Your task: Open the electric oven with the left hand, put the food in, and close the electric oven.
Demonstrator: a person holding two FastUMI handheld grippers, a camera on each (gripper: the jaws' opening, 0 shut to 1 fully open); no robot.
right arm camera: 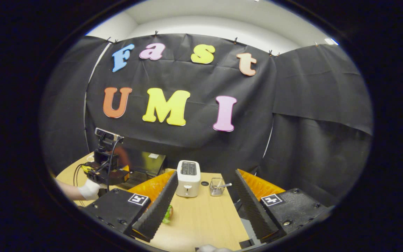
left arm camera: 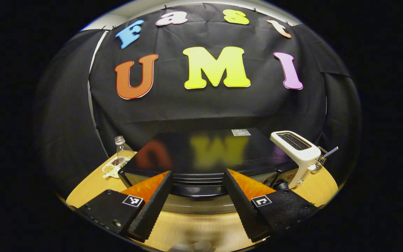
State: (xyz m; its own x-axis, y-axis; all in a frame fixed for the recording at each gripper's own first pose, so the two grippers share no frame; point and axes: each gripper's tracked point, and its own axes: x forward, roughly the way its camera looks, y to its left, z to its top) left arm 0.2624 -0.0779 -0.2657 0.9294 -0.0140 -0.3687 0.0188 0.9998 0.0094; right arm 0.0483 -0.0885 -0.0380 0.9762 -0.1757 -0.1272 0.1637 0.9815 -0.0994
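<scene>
Right now your left tongs point(left arm camera: 196, 196) stand wide open with nothing between them, straddling the front top edge of the electric oven point(left arm camera: 201, 154) at the middle of the left gripper view. The oven sits on the counter point(left arm camera: 194, 229) with its door apparently shut. To open it well, I judge you should lower the tongs until the handle lies squarely between both fingers, close firmly, then pull outward and down along the door's hinge arc rather than straight back. Your right tongs point(right arm camera: 201, 206) are likewise spread and empty, hovering over the counter toward the white toaster point(right arm camera: 188, 177). A green bit that may be the food point(right arm camera: 168, 214) peeks out beside the left finger at the lower middle of the right gripper view; most of it is hidden, so I cannot tell what it is. The oven's door and handle are largely cut off behind the fingers.
</scene>
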